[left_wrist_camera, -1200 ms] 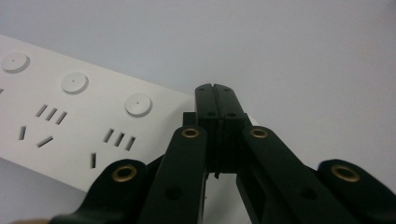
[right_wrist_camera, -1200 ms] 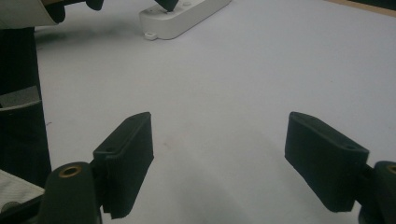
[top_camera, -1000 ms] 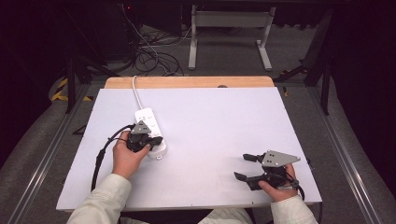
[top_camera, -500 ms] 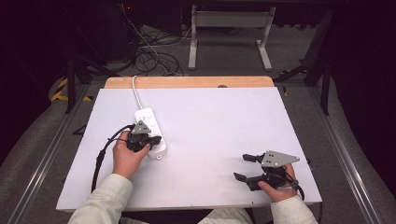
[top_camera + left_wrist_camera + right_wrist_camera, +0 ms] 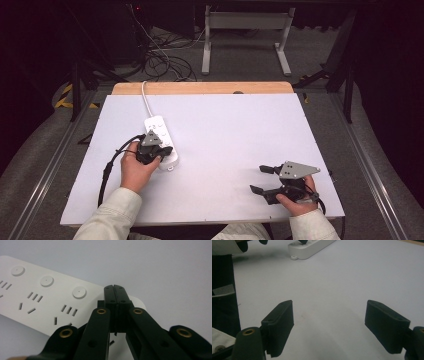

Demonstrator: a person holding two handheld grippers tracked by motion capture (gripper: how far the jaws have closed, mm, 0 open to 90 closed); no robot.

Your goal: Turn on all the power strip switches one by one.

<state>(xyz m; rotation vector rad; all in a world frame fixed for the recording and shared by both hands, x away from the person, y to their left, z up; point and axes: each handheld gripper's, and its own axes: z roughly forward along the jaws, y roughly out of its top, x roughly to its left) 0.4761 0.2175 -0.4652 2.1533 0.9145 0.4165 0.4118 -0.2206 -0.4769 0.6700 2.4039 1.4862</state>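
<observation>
Left tongs pressed together over power strip; right tongs spread, nothing between

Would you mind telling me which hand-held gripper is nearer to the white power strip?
Left. The left hand-held gripper, jaws shut, sits over the power strip. The right hand-held gripper, jaws open, rests apart near the table's front right edge.

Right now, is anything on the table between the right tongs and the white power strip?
Nothing visible. Bare white table lies between the open right tongs and the power strip. The shut left tongs are over the strip's near end.
</observation>
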